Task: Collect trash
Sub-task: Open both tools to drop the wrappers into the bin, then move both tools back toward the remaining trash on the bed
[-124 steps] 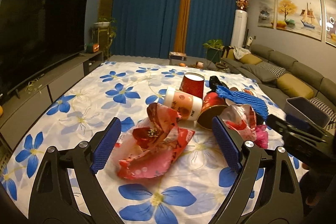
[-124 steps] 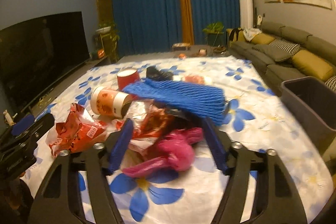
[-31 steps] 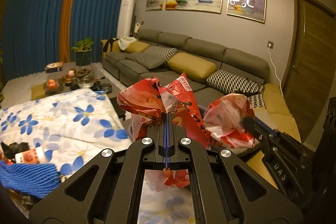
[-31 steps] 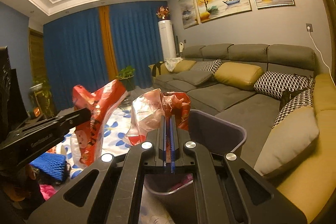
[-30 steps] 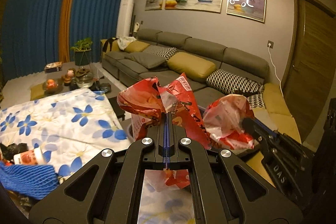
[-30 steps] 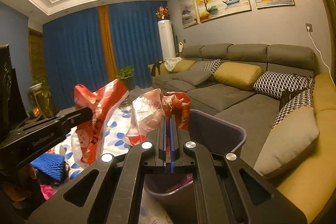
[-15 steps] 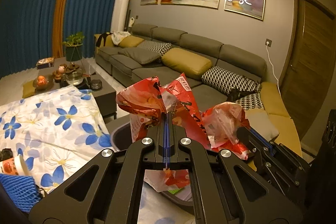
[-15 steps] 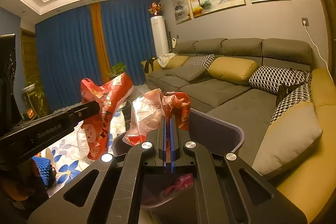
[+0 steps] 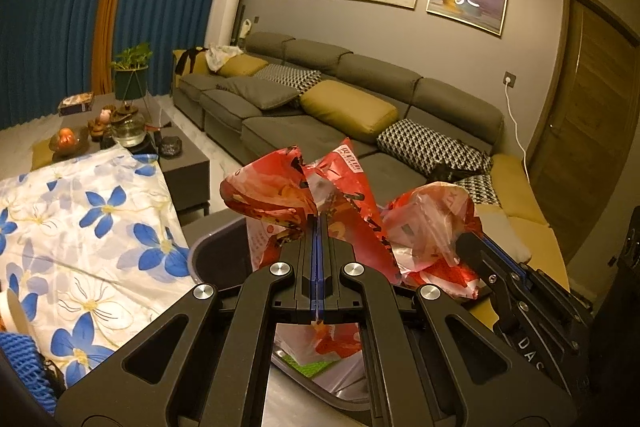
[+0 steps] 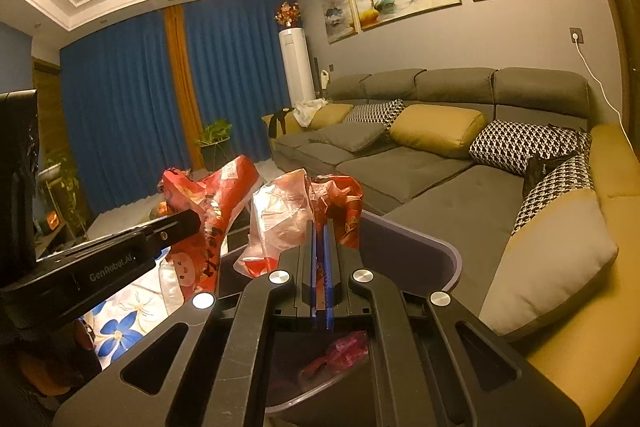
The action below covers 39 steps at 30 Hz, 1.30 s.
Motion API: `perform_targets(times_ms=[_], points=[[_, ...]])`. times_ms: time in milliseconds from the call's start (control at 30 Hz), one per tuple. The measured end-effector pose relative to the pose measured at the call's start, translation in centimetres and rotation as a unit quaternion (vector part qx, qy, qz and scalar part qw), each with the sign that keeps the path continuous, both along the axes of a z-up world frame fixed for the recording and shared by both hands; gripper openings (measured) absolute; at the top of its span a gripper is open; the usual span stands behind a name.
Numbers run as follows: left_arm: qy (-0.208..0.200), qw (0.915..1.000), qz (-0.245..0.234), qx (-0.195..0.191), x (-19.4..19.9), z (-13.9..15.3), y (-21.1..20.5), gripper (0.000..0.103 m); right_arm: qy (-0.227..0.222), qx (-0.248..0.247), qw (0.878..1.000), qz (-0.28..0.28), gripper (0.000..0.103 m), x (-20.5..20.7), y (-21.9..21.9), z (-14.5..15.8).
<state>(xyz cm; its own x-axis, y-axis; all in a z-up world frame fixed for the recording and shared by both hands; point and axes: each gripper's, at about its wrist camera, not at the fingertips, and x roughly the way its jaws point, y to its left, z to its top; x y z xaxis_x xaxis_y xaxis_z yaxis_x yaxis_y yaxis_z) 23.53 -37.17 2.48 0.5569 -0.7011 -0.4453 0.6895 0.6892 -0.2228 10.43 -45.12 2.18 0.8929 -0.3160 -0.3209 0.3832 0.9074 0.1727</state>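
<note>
Your left tool (image 9: 319, 223) clenches a red wrapper (image 9: 288, 187); your right tool (image 10: 321, 227) clenches a crumpled bag (image 10: 280, 215), both at frame centre above the bin (image 10: 416, 243).

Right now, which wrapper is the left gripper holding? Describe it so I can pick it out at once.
Start at the grey bin between the floral table and the sofa. Above its rim the left gripper is shut on a crumpled red wrapper. Unlike the paler, see-through red bag beside it, it is opaque, with printed lettering.

Grey sofa (image 9: 360, 99) faces blue curtains (image 10: 128, 99).
</note>
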Motion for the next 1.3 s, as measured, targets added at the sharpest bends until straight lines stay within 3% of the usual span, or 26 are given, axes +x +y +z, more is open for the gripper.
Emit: perform_targets(times_ms=[467, 533, 633, 767, 867, 1067, 1133, 1300], points=[[0.034, 0.9994, -0.012, -0.001, 0.9, -1.6, 0.0, 0.000, 0.006, 0.002, 1.000, -0.002, 0.005, 0.8, 0.2, 0.0], [0.037, 0.9993, -0.011, 0.000, 1.1, -1.8, 0.1, 0.002, 0.007, 0.003, 1.000, -0.003, 0.014, 0.9, 0.1, 0.1], [0.044, 0.9990, -0.005, 0.001, 1.4, -2.1, 0.6, 0.017, 0.006, 0.003, 1.000, -0.004, 0.032, 0.8, 0.0, 0.2], [0.042, 0.9990, 0.017, -0.005, 1.2, -2.0, 1.8, 0.055, 0.002, 0.001, 1.000, -0.009, 0.032, 0.3, 0.0, 0.5], [0.036, 0.9983, 0.043, -0.015, 0.8, -1.6, 3.4, 0.071, -0.004, -0.007, 1.000, -0.015, 0.042, -0.4, 0.4, 1.0], [-0.005, 0.9947, 0.102, -0.013, -1.5, -0.3, 7.3, 0.088, -0.020, -0.014, 1.000, -0.019, 0.064, -2.1, 1.5, 1.8], [-0.015, 0.9923, 0.122, -0.012, -2.4, 0.0, 8.8, 0.090, -0.024, -0.012, 0.999, -0.018, 0.075, -2.7, 2.0, 2.0], [-0.032, 0.9853, 0.167, -0.014, -5.0, 0.7, 13.3, 0.093, -0.025, -0.016, 1.000, -0.007, 0.087, -4.1, 3.7, 2.2]])
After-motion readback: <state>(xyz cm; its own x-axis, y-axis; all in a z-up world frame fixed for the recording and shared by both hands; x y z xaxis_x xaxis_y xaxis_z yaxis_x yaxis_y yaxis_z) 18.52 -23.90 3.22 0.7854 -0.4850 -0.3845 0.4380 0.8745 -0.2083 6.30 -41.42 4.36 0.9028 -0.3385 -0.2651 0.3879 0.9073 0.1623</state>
